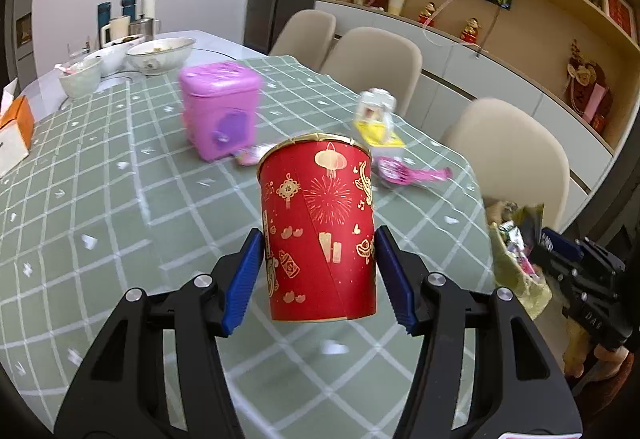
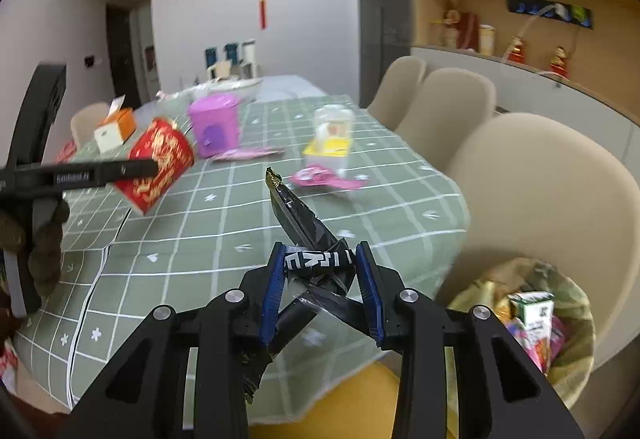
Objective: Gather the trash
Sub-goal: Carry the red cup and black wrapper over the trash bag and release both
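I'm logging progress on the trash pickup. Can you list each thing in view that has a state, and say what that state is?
Left gripper: shut on the cup.
Red paper cup: lifted off the table, upright.
Right gripper: shut on the wrapper.
Black wrapper: crumpled, held in the air.
Trash bin: lined, partly filled with packaging.
Purple box: lid closed, on the tablecloth.
Pink wrapper: lying flat, not yet collected.

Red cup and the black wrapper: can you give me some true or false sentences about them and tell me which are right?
1. The left gripper holds the red cup. True.
2. The right gripper holds a banana. False: its pads pinch a black wrapper.
3. The trash bin has nothing in it. False: cartons and wrappers lie inside.
4. A purple box stands on the green tablecloth. True.
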`<state>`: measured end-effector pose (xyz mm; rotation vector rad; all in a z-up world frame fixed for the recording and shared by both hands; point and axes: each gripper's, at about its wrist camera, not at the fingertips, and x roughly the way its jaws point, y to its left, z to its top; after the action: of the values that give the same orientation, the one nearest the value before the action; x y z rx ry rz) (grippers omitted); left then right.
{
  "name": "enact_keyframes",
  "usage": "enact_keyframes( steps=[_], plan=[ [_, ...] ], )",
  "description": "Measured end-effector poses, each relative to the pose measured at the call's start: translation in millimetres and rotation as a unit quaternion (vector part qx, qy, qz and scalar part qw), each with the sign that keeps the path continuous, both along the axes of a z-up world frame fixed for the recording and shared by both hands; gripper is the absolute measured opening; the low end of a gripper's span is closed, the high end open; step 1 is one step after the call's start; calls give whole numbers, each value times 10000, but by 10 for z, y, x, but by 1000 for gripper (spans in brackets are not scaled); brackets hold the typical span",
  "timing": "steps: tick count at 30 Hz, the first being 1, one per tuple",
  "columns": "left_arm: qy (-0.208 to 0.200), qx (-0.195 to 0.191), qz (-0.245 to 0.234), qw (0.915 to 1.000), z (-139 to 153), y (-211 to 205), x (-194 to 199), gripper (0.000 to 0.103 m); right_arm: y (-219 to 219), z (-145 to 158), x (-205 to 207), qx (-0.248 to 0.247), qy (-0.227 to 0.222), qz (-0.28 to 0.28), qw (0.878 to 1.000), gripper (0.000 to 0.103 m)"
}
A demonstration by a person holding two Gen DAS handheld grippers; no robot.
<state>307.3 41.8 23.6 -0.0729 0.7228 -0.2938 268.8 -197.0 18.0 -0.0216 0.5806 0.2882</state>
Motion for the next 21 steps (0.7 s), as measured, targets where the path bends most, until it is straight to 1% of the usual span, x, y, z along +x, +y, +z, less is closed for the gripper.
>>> enact_keyframes(
  steps=[5,9,11,14,16,18,21],
  plan=[
    [-147,-78,-158,9997,44,-505,-107,54,-555,33,-167,216,-66,-390,9990,34],
    [-364,-258,-215,9988,170,-911,-146,54,-970,58,-292,184,-146,-723,9971,34],
    [-474,-425,-370,9973,247,-1200,-181,54,-1189,74,-344,131,-199,-917,9955,34],
    [-552,-547,-708,9945,280,-1614,-222,54,-1455,78,-392,71,-232,-1164,9929,34],
    [-493,-644,-990,9918,238,-1938,-227,54,-1642,72,-421,53,-232,-1332,9908,34],
    [-311,-735,-1269,9887,125,-2271,-205,54,-1859,53,-452,52,-205,-1558,9876,34],
    [-28,-696,-1591,9848,-77,-2653,-126,54,-2137,9,-478,188,-115,-1788,9836,34]
  ],
)
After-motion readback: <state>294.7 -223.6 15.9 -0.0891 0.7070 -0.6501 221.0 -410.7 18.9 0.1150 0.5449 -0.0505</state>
